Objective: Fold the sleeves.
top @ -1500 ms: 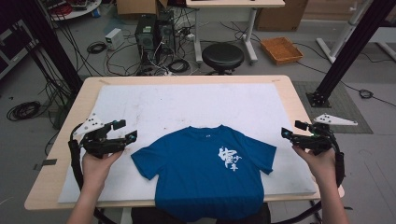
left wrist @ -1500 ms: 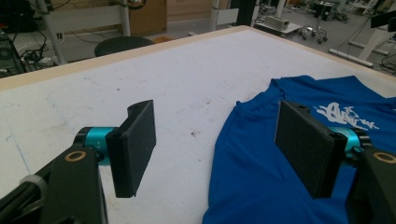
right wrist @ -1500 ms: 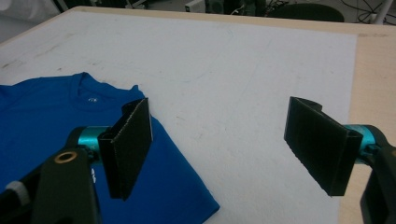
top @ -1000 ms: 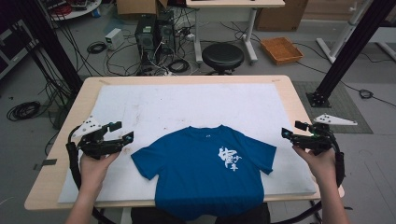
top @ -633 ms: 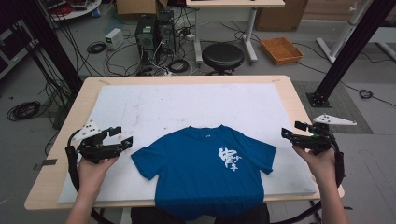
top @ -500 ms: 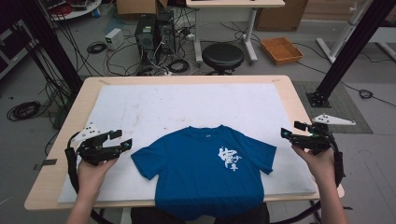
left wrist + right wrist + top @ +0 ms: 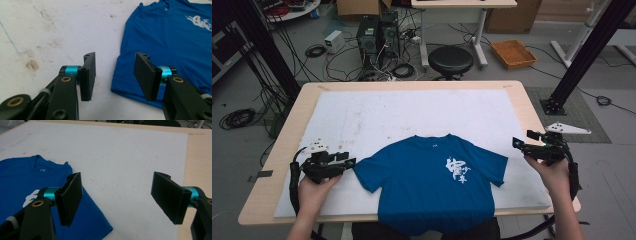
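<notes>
A blue T-shirt (image 7: 432, 185) with a white print lies flat, front up, at the near edge of the white mat (image 7: 412, 112); its hem hangs over the table's front. My left gripper (image 7: 348, 163) is low over the mat at the shirt's left sleeve. In the left gripper view its jaws (image 7: 115, 62) stand partly open and have just been closing. The sleeve's hem (image 7: 130, 82) lies under the gap, and nothing is pinched. My right gripper (image 7: 518, 143) hovers beside the right sleeve (image 7: 97, 225), its jaws (image 7: 117, 180) wide open over bare mat.
The mat covers most of a wooden table (image 7: 537, 115) and is stained on its left part (image 7: 32, 65). Beyond the table's far edge, on the floor, are a black stool (image 7: 450, 60), computer cases (image 7: 377, 35), cables and an orange tray (image 7: 513, 53). A black frame post (image 7: 587, 55) rises at the right.
My left gripper has sunk toward the mat and drawn slightly toward the person, and its jaws have narrowed. The right gripper and the shirt have stayed put.
</notes>
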